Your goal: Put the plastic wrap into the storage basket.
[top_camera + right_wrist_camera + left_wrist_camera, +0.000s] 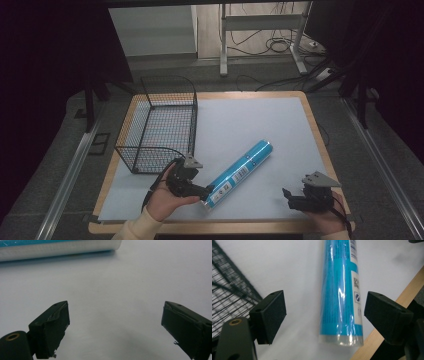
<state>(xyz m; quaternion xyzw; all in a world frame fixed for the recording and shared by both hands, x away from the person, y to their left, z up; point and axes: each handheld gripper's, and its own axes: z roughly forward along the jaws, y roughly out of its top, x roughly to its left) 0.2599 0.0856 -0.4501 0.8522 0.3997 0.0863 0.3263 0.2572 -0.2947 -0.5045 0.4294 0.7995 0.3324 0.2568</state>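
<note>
A blue and white tube [242, 172] in clear wrap lies slanted on the white mat, its near end toward the front edge. My left gripper [208, 189] is at that near end. In the left gripper view the tube [340, 290] runs up between the black pads, and the left gripper [325, 310] is open, with a gap on both sides of the tube. My right gripper [285, 193] rests at the front right, apart from the tube. It [115, 317] is open over bare mat, and the tube [57, 248] lies across the top of that view.
A black wire basket [160, 125] stands at the left of the mat, just behind my left hand; its mesh [229, 290] shows left of the left jaw. The wooden table edge [320, 150] frames the mat. A desk frame and cables lie on the floor beyond.
</note>
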